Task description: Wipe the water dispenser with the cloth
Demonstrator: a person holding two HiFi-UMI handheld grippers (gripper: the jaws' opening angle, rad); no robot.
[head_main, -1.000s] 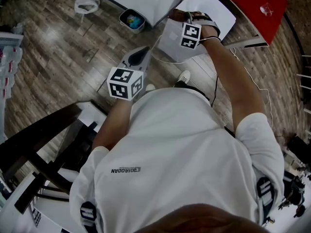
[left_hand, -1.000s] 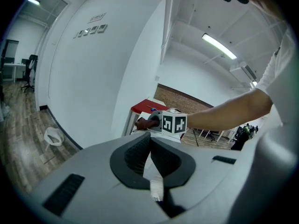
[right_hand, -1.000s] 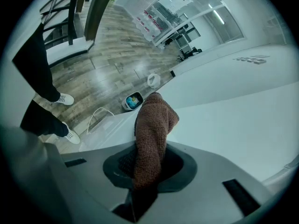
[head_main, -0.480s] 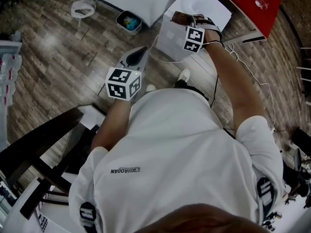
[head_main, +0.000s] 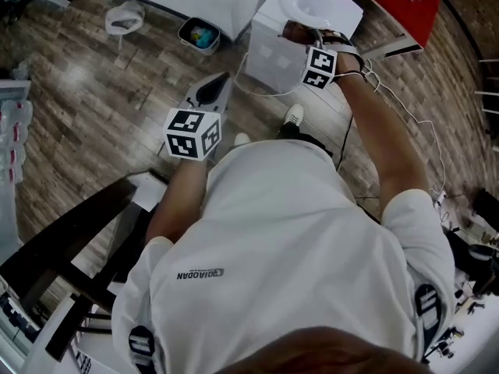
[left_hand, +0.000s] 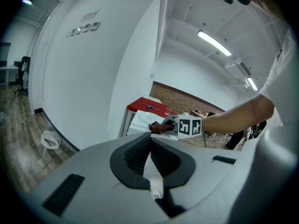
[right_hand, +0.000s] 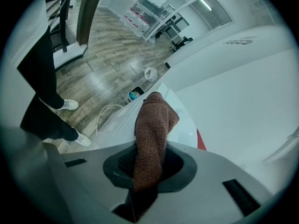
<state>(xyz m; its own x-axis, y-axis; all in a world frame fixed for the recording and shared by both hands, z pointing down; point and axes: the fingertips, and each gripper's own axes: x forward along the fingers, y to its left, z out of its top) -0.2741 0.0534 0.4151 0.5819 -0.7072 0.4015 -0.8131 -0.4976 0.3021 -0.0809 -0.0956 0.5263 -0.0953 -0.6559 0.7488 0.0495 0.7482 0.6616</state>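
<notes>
Brown cloth [right_hand: 152,120] in the right gripper [right_hand: 148,149], lower end out of sight.

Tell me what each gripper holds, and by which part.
Right gripper: brown cloth, clamped partway along, bunched end sticking out ahead. Left gripper: nothing, jaws together.

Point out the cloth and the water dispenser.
cloth [right_hand: 153,125], right gripper view, on the fold above the jaws.
water dispenser [head_main: 273,57], head view, on its white side face.
</notes>
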